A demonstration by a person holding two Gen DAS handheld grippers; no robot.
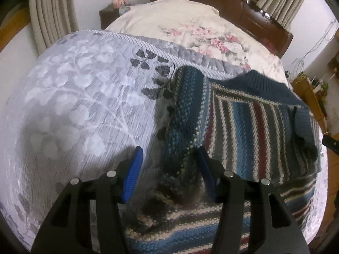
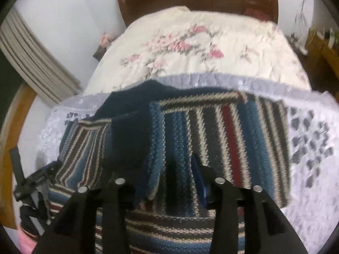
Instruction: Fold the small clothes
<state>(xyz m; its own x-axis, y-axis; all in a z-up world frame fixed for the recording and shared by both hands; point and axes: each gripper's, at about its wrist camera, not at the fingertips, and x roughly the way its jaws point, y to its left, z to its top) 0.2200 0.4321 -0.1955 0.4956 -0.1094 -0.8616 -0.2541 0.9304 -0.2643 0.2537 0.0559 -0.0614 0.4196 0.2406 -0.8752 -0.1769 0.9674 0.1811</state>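
A knitted sweater striped in blue, grey, cream and red lies on the pale leaf-patterned bedcover. One sleeve is folded over the body. My left gripper is open and low over the sleeve's end, with its blue pads wide apart on either side of the knit. In the right wrist view the sweater fills the middle. My right gripper is open over a raised fold of knit, which hides its left pad. Its right pad shows blue.
A cream quilt with pink flowers covers the far half of the bed, ending at a dark wooden headboard. Curtains hang at the left. A black clamp-like device sits at the bed's left edge. Wooden furniture stands on the right.
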